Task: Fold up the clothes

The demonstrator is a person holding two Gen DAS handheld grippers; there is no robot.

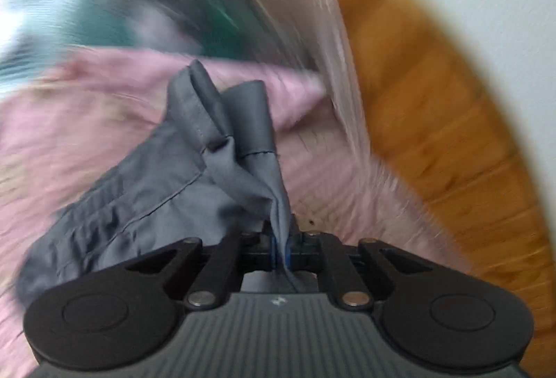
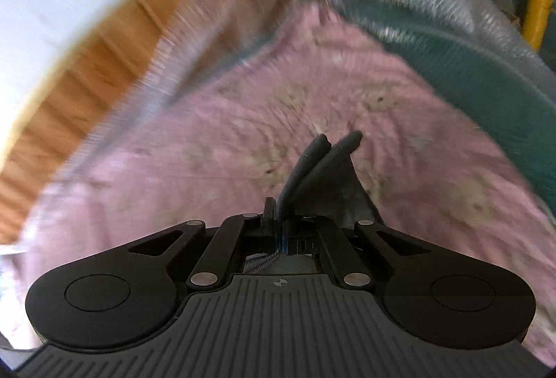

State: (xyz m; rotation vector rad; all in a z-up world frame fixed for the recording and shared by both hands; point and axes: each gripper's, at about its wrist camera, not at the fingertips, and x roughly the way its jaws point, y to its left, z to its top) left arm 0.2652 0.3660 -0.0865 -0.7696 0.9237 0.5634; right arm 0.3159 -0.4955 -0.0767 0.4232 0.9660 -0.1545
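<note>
A grey garment (image 1: 166,179) with stitched hems hangs bunched in front of my left gripper (image 1: 280,247), which is shut on a fold of it. The cloth trails down and to the left over a pink bedcover (image 1: 87,106). In the right wrist view my right gripper (image 2: 279,232) is shut on another part of the grey garment (image 2: 312,166); two thick folded edges stick up past the fingers. Both views are blurred by motion.
The pink bedcover (image 2: 173,162) fills the ground below both grippers. A teal and grey blanket (image 2: 451,65) lies heaped at its far side. A wooden floor (image 1: 434,99) and a white wall (image 1: 486,13) run along the bed's edge.
</note>
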